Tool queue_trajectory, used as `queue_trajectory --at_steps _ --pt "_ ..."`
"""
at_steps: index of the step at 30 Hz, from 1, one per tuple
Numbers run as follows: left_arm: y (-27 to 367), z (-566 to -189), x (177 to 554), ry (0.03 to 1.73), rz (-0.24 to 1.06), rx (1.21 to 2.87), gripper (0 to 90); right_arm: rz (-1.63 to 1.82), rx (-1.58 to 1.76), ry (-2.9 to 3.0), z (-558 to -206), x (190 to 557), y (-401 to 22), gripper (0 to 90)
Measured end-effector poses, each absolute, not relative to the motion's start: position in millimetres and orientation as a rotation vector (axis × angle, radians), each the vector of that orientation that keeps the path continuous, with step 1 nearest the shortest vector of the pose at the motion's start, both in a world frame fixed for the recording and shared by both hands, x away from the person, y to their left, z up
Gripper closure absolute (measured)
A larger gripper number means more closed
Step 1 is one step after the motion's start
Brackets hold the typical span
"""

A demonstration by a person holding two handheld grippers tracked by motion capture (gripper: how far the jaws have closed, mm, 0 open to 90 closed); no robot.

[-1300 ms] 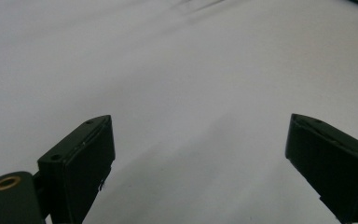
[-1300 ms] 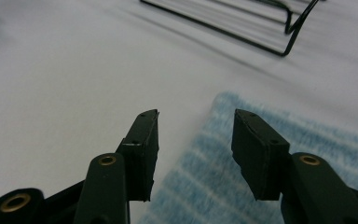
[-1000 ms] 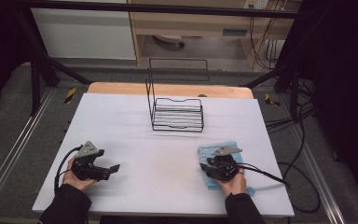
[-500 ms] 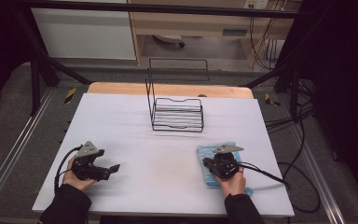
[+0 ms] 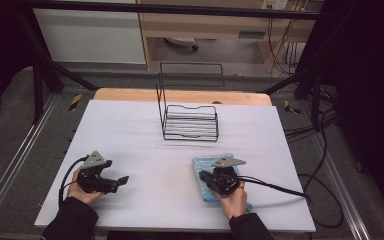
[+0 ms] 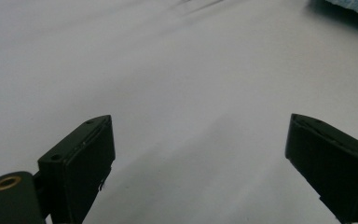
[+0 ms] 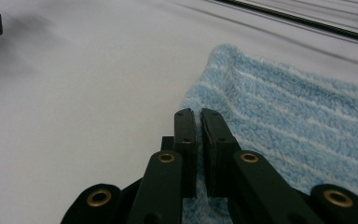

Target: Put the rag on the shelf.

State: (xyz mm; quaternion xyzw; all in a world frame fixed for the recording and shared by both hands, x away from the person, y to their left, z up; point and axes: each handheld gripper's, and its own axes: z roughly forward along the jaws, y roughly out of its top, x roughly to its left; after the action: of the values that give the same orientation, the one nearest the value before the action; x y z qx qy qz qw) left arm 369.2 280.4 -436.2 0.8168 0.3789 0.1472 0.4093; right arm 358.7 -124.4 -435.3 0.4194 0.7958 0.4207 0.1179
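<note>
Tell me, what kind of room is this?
Probably a lab or workshop set up for recording: a white table inside a black metal frame, loose cables on the floor, and a person's hand-held right gripper over a blue towel.

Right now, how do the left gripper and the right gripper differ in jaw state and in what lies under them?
The left gripper has its jaws spread wide with nothing between them; the right gripper has its jaws closed together. The left gripper sits over bare white table; the right gripper sits over the edge of the blue striped towel. Both are black and hand-held near the table's front edge.
</note>
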Motion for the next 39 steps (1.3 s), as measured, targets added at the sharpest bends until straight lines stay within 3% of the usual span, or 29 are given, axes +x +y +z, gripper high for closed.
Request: queue_trajectory --at_steps 18,25,31,35,39 --pt "279.4 -437.0 370.0 0.956 0.366 2.065 8.3 1.33 1.146 2.41 -449.0 354.9 -76.4 83.6" --pt "277.1 -435.7 369.4 0.958 0.356 2.063 8.3 1.401 1.072 2.421 -437.2 358.1 -82.8 54.7" --pt "271.2 -433.8 369.1 0.966 0.347 2.066 8.2 1.42 1.094 2.351 -418.4 370.0 -120.2 29.7" --pt "265.1 -433.3 368.6 0.971 0.343 2.078 8.1 1.355 1.11 2.368 -421.6 374.3 -146.7 26.0" --pt "261.8 -433.2 368.1 0.969 0.343 2.086 8.0 1.298 1.131 2.389 -425.8 365.5 -168.8 33.0"
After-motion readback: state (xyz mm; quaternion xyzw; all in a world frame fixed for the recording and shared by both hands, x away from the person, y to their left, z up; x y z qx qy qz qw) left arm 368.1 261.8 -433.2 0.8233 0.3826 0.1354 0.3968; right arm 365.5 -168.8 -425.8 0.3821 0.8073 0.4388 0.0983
